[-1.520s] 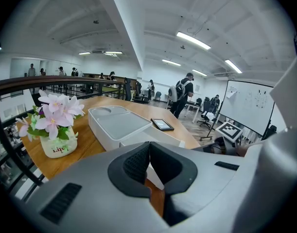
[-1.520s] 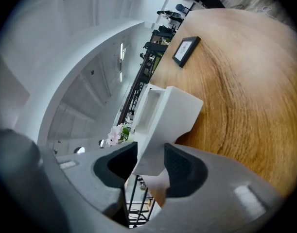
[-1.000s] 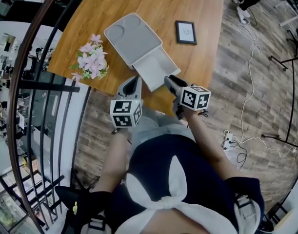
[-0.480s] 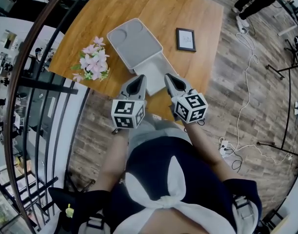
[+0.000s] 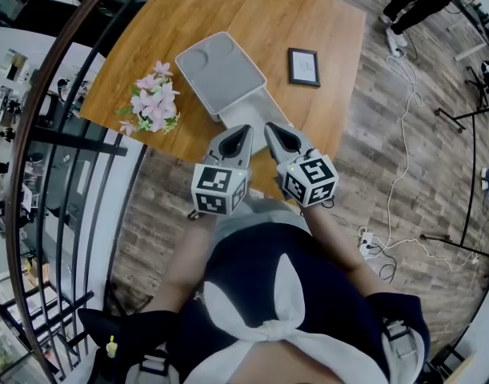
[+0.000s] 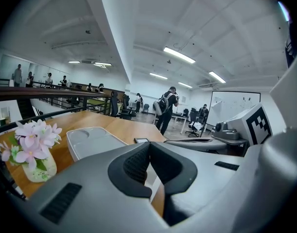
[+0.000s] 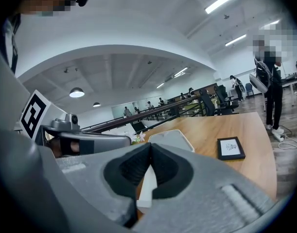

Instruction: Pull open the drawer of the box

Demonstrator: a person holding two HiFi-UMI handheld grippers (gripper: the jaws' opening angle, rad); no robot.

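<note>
left gripper (image 6: 149, 144) has its jaws shut pad to pad, with nothing between them. right gripper (image 7: 150, 148) is likewise closed and empty. both hover side by side over the near edge of the wooden table (image 5: 308, 14), at the near end of the drawer (image 5: 256, 106), which sticks out of the grey box (image 5: 220, 66) toward the person. pink flowers (image 5: 152, 102) stand left of the box and a small picture frame (image 5: 304, 66) lies to its right. the plank floor (image 5: 372, 158) spreads to the right, and a dark railing (image 5: 62, 142) runs along the left.

A flat grey box (image 5: 218, 69) lies on the wooden table (image 5: 308, 14), its drawer (image 5: 252, 109) pulled out.
</note>
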